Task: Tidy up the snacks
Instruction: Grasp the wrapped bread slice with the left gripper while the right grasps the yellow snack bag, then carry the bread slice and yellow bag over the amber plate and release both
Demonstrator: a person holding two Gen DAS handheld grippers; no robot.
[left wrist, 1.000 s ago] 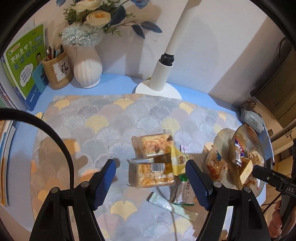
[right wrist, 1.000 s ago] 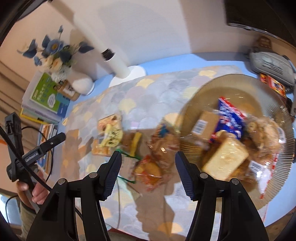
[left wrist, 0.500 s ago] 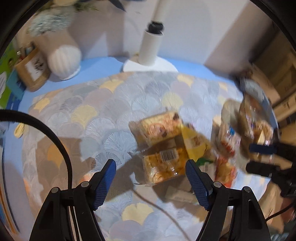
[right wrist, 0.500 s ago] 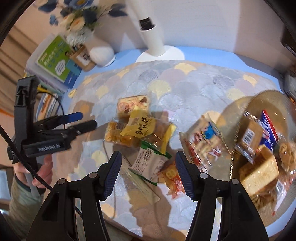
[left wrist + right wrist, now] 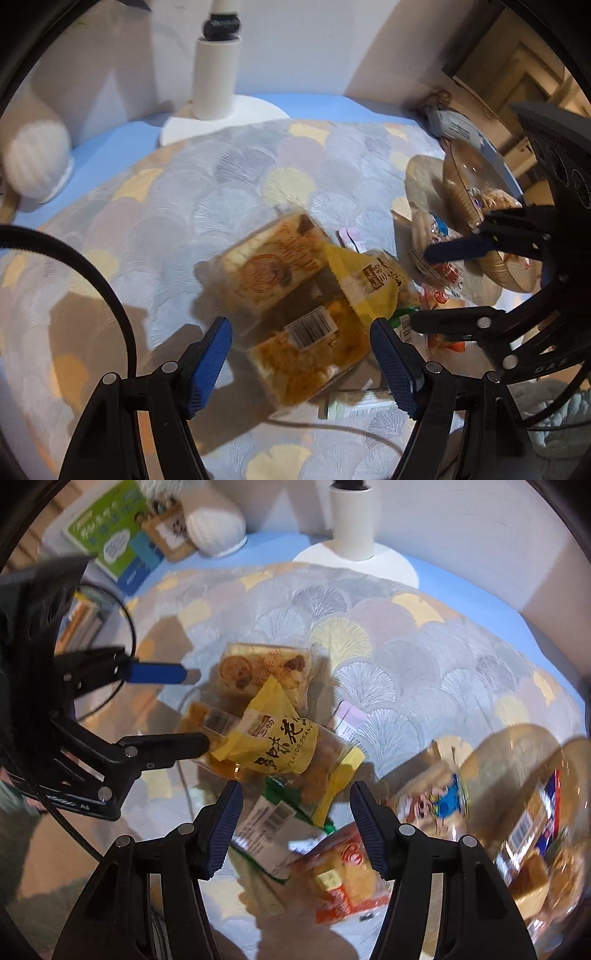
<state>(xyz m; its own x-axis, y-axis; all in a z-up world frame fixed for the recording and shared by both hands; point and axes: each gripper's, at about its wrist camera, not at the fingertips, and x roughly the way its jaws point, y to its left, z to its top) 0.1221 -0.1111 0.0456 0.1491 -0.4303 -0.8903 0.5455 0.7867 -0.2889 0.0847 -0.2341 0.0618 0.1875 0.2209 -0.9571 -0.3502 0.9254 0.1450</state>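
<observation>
Both tongs agape, downward-pointing

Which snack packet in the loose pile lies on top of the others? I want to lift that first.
The yellow peanut packet: it overlaps both clear cake packs and the green-edged packet beneath it.

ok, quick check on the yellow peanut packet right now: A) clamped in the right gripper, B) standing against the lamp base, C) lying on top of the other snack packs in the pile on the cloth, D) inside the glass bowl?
C. The yellow peanut packet lies across the clear-wrapped snack packs in the pile on the patterned cloth; the right gripper is open above the pile, and the glass bowl is off to the side.
</observation>
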